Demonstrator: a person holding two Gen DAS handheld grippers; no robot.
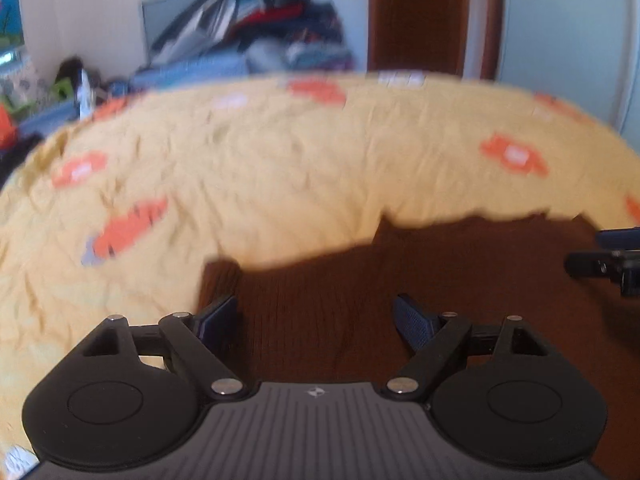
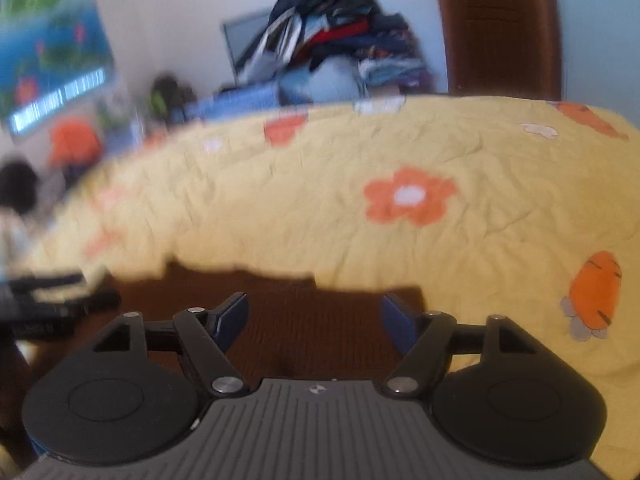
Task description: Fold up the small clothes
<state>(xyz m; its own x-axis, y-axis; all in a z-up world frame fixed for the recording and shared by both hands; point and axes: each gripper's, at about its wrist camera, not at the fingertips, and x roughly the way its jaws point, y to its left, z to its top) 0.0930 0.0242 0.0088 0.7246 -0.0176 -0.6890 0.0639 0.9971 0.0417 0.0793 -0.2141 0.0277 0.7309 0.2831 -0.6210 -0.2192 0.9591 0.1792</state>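
Observation:
A dark brown knitted garment (image 1: 400,280) lies flat on the yellow bedspread (image 1: 280,168), close under both cameras. My left gripper (image 1: 316,316) hovers over its left part, jaws wide apart, blue pads (image 1: 412,320) clear of the cloth. At the right edge of the left wrist view the right gripper's black fingers (image 1: 600,264) show. In the right wrist view the same brown garment (image 2: 312,320) fills the space under my right gripper (image 2: 314,316), which also stands open with nothing pinched. The left gripper's fingers (image 2: 52,296) appear at that view's left edge.
The yellow bedspread (image 2: 400,152) has orange flower and carrot prints. Behind the bed a pile of clothes (image 2: 336,40) is heaped against the wall, with a brown door (image 2: 500,28) to its right and clutter (image 2: 76,144) at the far left.

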